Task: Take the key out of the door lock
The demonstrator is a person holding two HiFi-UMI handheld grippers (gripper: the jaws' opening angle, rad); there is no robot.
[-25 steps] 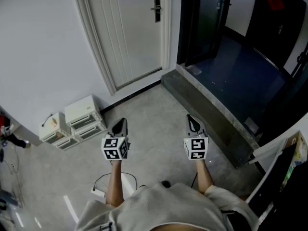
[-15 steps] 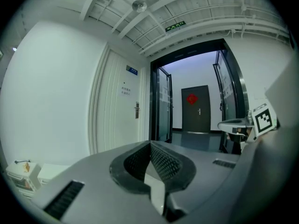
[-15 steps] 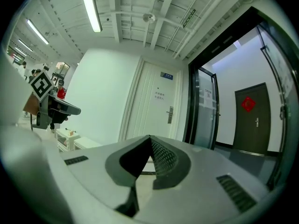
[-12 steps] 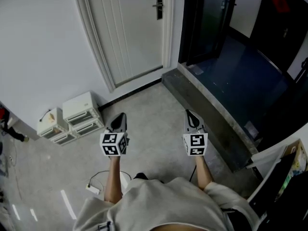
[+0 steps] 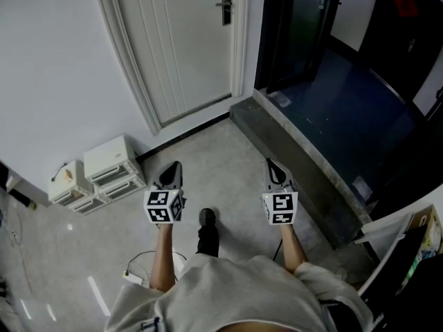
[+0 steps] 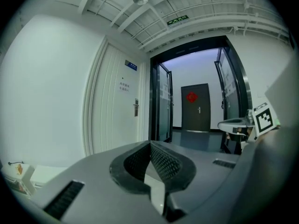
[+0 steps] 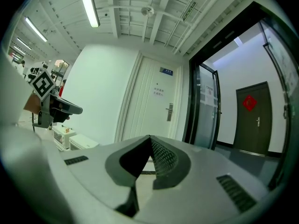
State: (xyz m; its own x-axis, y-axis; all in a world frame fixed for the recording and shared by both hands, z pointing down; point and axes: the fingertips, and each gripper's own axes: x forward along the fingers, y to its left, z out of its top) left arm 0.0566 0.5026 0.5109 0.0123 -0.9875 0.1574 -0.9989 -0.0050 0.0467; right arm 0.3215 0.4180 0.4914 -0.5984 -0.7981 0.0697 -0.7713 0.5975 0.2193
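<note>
A white door (image 5: 187, 40) stands shut at the far end of the floor, with a dark lock plate and handle (image 5: 226, 5) on its right side. The lock plate (image 6: 136, 107) is small in the left gripper view, and the lock plate (image 7: 170, 112) is also small in the right gripper view. No key can be made out at this distance. My left gripper (image 5: 173, 169) and right gripper (image 5: 273, 166) are held side by side over the floor, well short of the door. Both point toward it, shut and with nothing held.
White drawer boxes (image 5: 107, 170) sit against the left wall. A raised grey step (image 5: 297, 161) runs along the right, with a dark glass doorway (image 5: 304, 26) beyond it. A cable (image 5: 142, 268) lies on the floor near the person's shoe (image 5: 207, 219).
The person has walked toward the door. A shoe has stepped into view between the grippers, and the drawer boxes have slid left. Both grippers stay shut and level.
</note>
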